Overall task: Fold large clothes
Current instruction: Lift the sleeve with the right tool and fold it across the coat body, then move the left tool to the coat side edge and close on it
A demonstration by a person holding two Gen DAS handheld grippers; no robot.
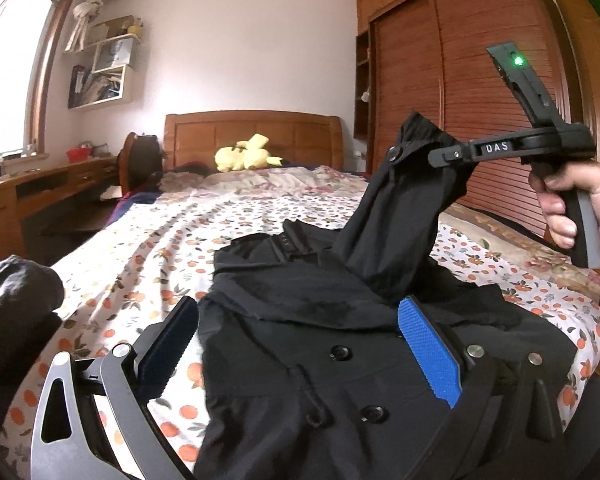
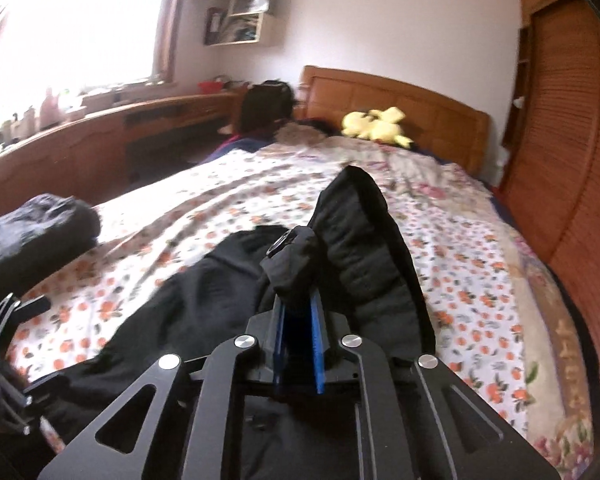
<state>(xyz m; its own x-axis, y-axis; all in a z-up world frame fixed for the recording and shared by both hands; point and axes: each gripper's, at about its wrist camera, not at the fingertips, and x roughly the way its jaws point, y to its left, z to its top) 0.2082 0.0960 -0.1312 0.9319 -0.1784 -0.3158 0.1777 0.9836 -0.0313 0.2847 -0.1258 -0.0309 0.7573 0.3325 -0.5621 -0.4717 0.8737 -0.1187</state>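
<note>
A black coat [image 1: 340, 360] with round buttons lies spread on the floral bedsheet [image 1: 160, 248]. My left gripper [image 1: 300, 328] is open just above the coat, blue pads apart, holding nothing. My right gripper [image 1: 436, 156] is shut on the coat's sleeve cuff [image 1: 408, 152] and holds the sleeve [image 1: 396, 232] up above the coat body. In the right wrist view the right gripper [image 2: 298, 300] pinches the bunched cuff [image 2: 296, 256], with the sleeve [image 2: 364, 240] hanging behind and the coat [image 2: 204, 292] on the bed [image 2: 460, 264].
A dark folded garment [image 1: 16, 292] sits at the bed's left edge, also in the right wrist view [image 2: 32, 232]. A yellow plush toy [image 1: 244, 154] lies by the wooden headboard [image 1: 252, 132]. A desk [image 1: 32, 196] runs along the left, a wardrobe [image 1: 480, 92] along the right.
</note>
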